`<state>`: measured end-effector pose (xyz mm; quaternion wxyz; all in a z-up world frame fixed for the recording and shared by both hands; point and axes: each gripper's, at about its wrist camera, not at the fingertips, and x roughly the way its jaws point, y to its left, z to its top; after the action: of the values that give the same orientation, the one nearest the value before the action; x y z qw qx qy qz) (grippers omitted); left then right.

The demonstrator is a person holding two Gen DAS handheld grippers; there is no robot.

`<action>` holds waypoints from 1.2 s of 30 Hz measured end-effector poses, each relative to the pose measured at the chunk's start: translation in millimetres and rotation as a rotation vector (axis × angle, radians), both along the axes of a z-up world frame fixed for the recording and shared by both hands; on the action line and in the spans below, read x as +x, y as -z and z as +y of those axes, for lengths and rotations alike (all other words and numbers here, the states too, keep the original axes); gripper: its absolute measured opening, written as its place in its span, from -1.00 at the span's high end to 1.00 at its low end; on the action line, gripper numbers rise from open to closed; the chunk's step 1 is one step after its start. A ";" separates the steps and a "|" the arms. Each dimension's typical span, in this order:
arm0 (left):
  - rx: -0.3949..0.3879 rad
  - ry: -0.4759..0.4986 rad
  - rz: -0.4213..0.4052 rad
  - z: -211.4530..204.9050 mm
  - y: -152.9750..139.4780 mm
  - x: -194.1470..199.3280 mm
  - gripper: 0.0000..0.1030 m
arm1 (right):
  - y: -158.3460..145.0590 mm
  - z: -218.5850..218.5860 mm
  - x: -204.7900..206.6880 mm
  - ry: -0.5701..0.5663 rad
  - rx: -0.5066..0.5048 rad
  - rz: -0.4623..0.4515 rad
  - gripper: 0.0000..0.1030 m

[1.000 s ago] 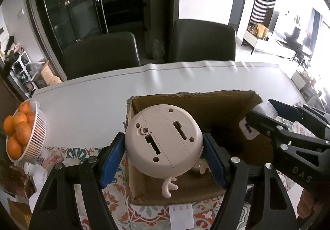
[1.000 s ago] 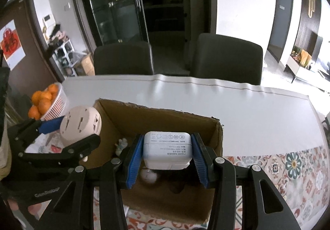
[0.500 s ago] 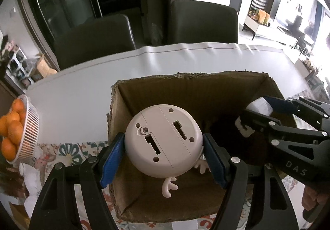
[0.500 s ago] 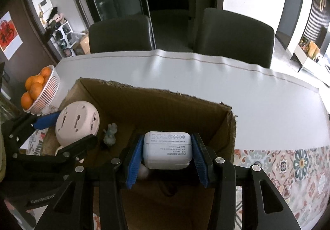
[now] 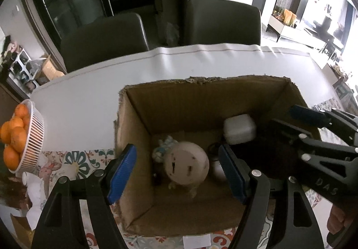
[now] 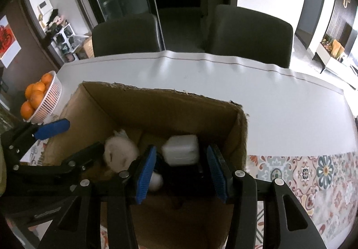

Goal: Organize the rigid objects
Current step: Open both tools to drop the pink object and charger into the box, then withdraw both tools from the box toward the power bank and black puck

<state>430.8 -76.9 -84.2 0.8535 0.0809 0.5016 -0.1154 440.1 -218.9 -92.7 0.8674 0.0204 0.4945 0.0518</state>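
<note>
An open cardboard box (image 5: pixel 201 97) stands on the table. A round cream device (image 5: pixel 186 165) lies loose on the box floor, directly below my left gripper (image 5: pixel 176 152), whose blue pads stand wide with nothing pressed between them. A white power adapter (image 6: pixel 181 149) rests deeper in the box, under my right gripper (image 6: pixel 181 151). That gripper's jaws are opening, and its pads stand clear of the adapter. Both grippers hover over the box's near side, side by side. The cream device (image 6: pixel 120 154) also shows blurred in the right wrist view.
A small pale figurine (image 5: pixel 164 146) and dark items lie on the box floor. A white basket of oranges (image 5: pixel 33 137) sits at the table's left edge. Two dark chairs (image 6: pixel 250 32) stand behind the table. A patterned cloth (image 6: pixel 313 173) covers the near side.
Both grippers let go: the cream device and the white adapter left the pads and dropped into the box. The views have tilted further down into the box.
</note>
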 end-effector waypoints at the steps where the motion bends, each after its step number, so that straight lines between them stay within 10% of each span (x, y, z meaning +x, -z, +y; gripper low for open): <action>1: -0.001 -0.001 -0.008 0.6 -2.5 -2.5 -0.47 | -2.5 -0.2 -2.4 0.007 0.000 -0.009 0.05; 17: 0.019 -0.105 -0.259 23.9 -65.8 -71.2 -0.67 | -62.8 3.3 -76.6 0.127 -0.034 -0.233 -0.30; 36: 0.004 -0.122 -0.295 34.9 -61.0 -147.0 -0.76 | -73.0 6.3 -164.0 0.223 -0.077 -0.339 -0.58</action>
<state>283.8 -41.9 -23.2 0.9232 0.0682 0.3750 -0.0493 276.1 -212.5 -19.7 0.9388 0.0327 0.3376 -0.0609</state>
